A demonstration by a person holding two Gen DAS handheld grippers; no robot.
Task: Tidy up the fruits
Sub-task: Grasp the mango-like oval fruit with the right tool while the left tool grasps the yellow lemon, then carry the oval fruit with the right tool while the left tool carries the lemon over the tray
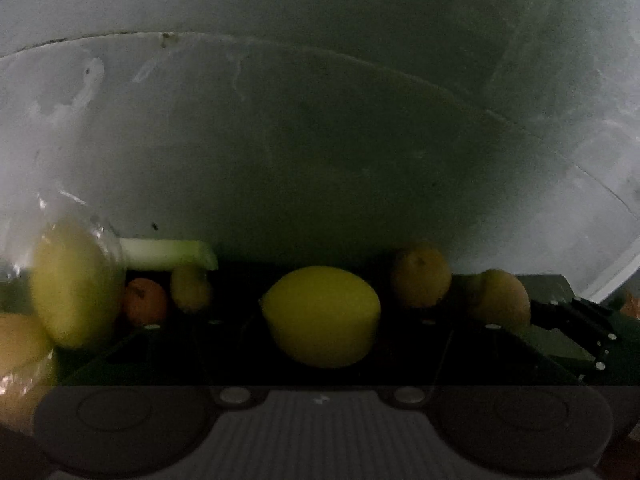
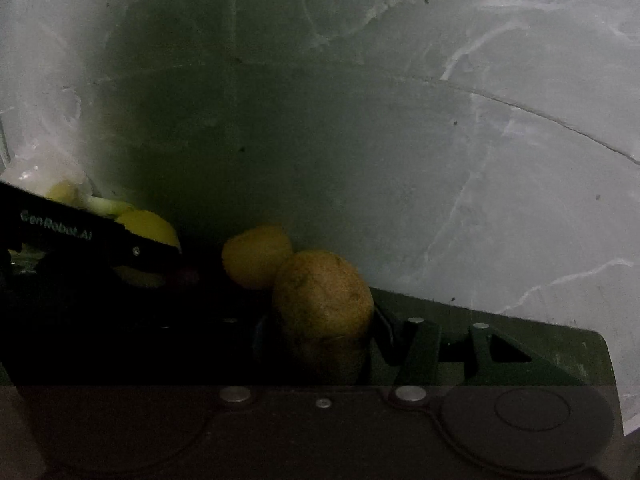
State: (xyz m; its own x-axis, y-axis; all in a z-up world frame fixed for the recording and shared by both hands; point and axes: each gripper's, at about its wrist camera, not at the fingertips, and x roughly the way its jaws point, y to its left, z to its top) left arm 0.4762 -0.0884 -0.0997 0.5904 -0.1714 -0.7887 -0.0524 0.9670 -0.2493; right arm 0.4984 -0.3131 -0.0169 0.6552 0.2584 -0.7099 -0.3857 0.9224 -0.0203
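Dim marble surface (image 1: 280,140), left gripper (image 1: 320,320) with a yellow lemon (image 1: 322,316) between its fingers — grip uncertain, right gripper (image 2: 324,320) around a brownish fruit (image 2: 324,304) — contact unclear, small orange (image 1: 144,300) far left.

A pale marble floor (image 1: 320,140) carries scattered lemons (image 1: 420,274), a small orange (image 1: 144,300) and a leek stalk (image 1: 164,254).

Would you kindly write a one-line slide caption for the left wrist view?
Left gripper closing around a lemon, with other citrus and a leek stalk on the pale marble floor.
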